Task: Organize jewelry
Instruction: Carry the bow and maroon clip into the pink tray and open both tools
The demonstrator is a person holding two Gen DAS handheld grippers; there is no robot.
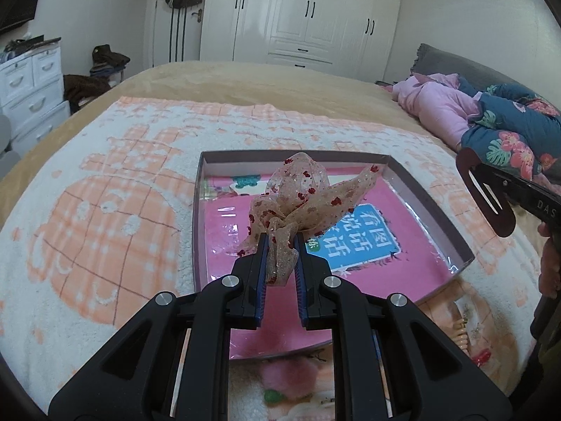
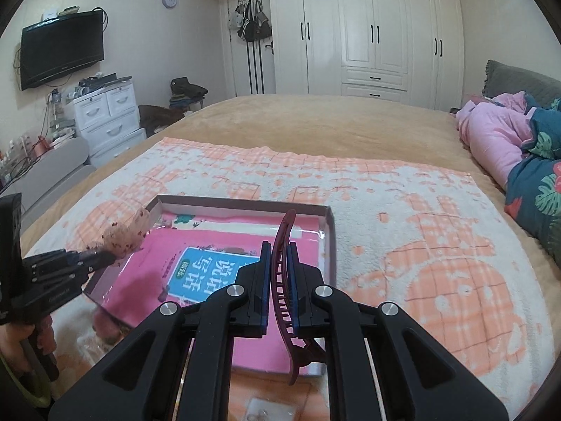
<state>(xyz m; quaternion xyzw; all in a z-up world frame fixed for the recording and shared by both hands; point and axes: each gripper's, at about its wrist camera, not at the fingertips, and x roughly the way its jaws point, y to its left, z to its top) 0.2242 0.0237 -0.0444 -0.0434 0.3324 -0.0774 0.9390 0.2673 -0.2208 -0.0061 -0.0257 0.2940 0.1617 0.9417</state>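
My left gripper (image 1: 279, 238) is shut on a sheer beige ribbon bow (image 1: 301, 196) with red dots and holds it above a shallow box (image 1: 431, 210) with a pink printed bottom. My right gripper (image 2: 279, 245) is shut on a dark red hair claw clip (image 2: 282, 280) and holds it upright over the box's right part (image 2: 328, 242). The clip and right gripper show at the right edge of the left wrist view (image 1: 491, 200). The bow and left gripper show at the left of the right wrist view (image 2: 122, 235), at the box's left rim.
The box lies on a white and orange towel (image 2: 420, 245) on a tan bed (image 2: 315, 122). Small hair accessories (image 1: 470, 343) lie on the towel in front of the box. Folded pink and floral bedding (image 2: 508, 140) lies at the right. A wardrobe (image 2: 368, 28) and white drawers (image 2: 108, 115) stand beyond.
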